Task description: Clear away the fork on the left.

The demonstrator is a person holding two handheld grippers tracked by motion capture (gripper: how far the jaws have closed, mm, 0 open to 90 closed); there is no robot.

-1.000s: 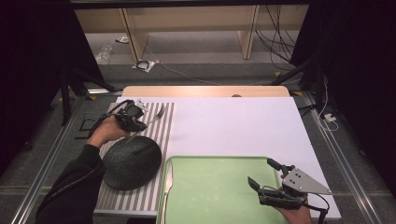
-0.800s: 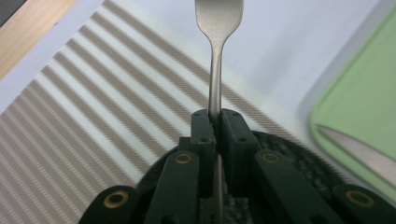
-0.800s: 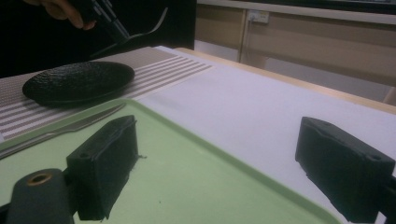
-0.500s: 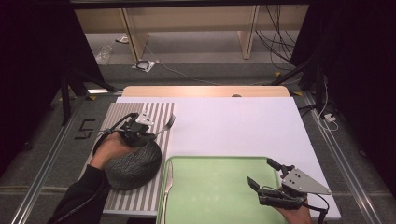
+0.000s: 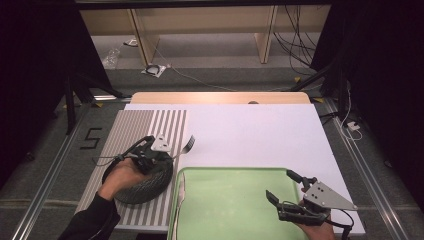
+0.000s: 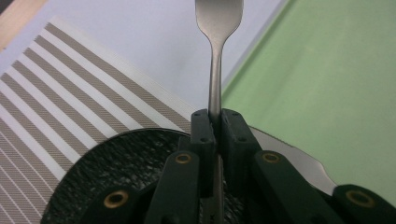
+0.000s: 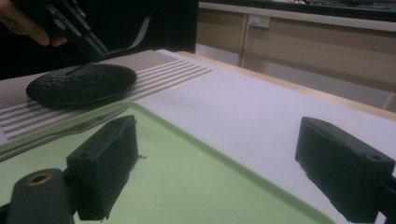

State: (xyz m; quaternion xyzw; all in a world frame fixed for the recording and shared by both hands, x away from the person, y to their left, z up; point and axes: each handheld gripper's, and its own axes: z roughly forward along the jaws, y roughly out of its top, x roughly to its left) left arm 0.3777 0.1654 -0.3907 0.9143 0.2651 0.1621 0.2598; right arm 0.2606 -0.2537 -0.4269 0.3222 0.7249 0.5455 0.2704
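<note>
Nearer the green tray (image 5: pixel 235 200) now, the left gripper (image 5: pixel 159 150) clamps a silver fork (image 6: pixel 217 56) (tines outward) above the dark plate (image 5: pixel 142 187). Right gripper (image 5: pixel 285 192) hovers wide open, empty, over the tray on the white table (image 5: pixel 250 135).

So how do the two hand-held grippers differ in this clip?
The left hand-held gripper has its jaws shut on the handle of a silver metal fork, while the right hand-held gripper has its jaws spread wide with nothing between them. The left one is held above the round black textured plate on the striped placemat; the right one sits over the green plastic tray. Both have black jaws and are held in a hand.
</note>
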